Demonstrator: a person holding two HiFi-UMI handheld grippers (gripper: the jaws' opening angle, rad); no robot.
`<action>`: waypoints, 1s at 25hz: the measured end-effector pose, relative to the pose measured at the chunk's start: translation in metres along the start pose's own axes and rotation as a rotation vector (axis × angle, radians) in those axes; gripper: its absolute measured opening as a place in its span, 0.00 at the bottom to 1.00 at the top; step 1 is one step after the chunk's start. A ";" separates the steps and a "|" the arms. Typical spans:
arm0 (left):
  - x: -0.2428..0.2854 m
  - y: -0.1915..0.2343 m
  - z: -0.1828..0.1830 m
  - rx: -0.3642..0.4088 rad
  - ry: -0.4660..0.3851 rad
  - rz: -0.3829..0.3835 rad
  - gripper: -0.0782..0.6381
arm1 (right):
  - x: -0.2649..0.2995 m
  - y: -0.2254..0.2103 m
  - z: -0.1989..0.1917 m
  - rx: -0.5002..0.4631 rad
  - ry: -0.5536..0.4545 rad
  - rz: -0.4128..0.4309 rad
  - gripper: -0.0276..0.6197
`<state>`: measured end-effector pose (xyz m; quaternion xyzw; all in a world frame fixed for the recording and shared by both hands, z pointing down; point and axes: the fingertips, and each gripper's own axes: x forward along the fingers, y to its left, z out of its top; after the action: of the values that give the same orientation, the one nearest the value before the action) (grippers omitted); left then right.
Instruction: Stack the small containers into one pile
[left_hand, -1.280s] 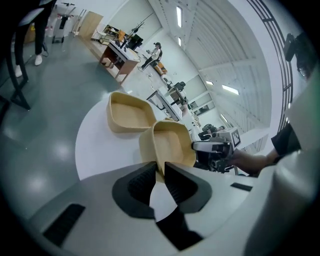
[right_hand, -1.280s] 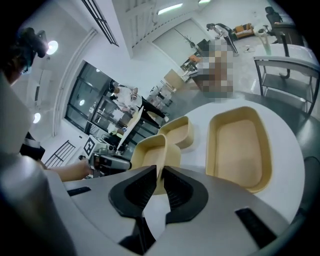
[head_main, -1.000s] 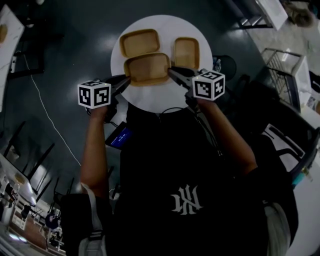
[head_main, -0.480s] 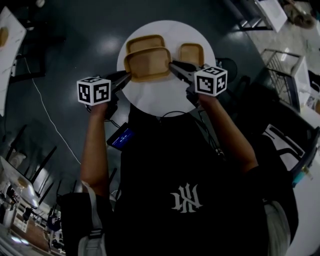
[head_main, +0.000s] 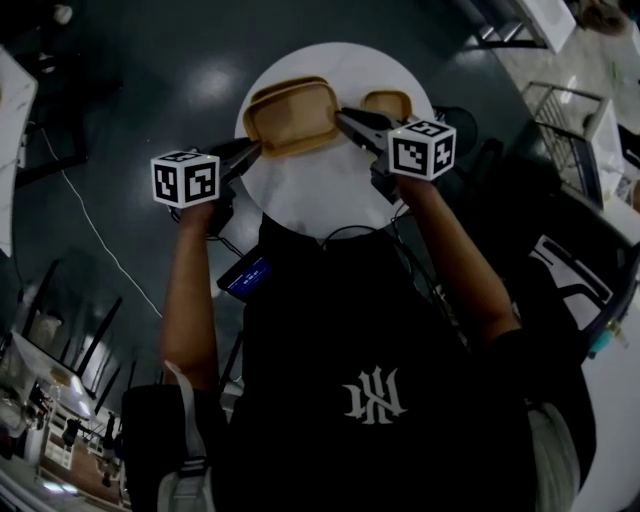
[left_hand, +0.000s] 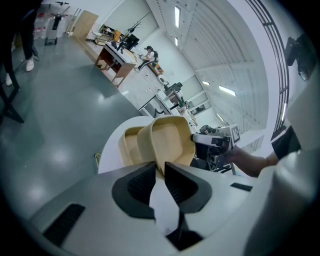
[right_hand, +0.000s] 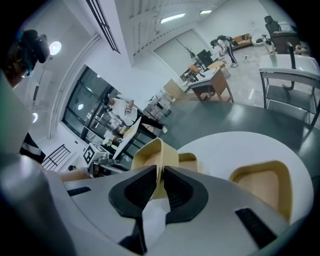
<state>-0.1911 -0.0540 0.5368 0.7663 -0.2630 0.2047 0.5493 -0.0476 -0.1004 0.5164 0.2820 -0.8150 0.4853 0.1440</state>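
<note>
holds one tan container (head_main: 292, 120) by its two short ends, off the counter (head_main: 310, 195). left tool (left_hand: 158, 166) clamped on the left rim, right tool (right_hand: 160, 170) clamped on the right rim; each pair of jaws narrowed onto the thin wall, rim between the pads. held container tilted, overlapping a second container (left_hand: 127, 147) at the far left of the counter; cannot tell whether touching it. third container (head_main: 388, 100) alone at the far right, just beside the right tool's jaws, apart from the other two.

bare white top across the whole near half of the counter, open between the held container and the near edge. round rim all the way around, no lip or wall. clear gap between the held container and the third one.

smooth white counter on a dark glossy floor (head_main: 150, 60) with light reflections. thin cable (head_main: 90, 220) trailing over the floor at left. chairs (head_main: 70, 340) at lower left. wooden desks (left_hand: 117, 55) farther off in a large white room, ceiling lights (left_hand: 177, 15) in strips overhead.

count: three containers, all tan and shallow, one of them smaller; two tools; one counter.
</note>
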 end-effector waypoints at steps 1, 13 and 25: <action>0.003 0.003 0.002 -0.003 0.010 -0.003 0.19 | 0.003 -0.004 0.003 0.007 -0.001 -0.002 0.15; 0.018 0.021 0.011 -0.005 0.073 -0.008 0.19 | 0.018 -0.031 -0.006 0.101 0.014 -0.035 0.15; 0.022 0.022 0.005 -0.031 0.103 -0.011 0.19 | 0.020 -0.036 -0.015 0.166 0.036 -0.045 0.15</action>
<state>-0.1874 -0.0686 0.5647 0.7474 -0.2333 0.2369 0.5752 -0.0423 -0.1067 0.5599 0.3021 -0.7627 0.5529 0.1457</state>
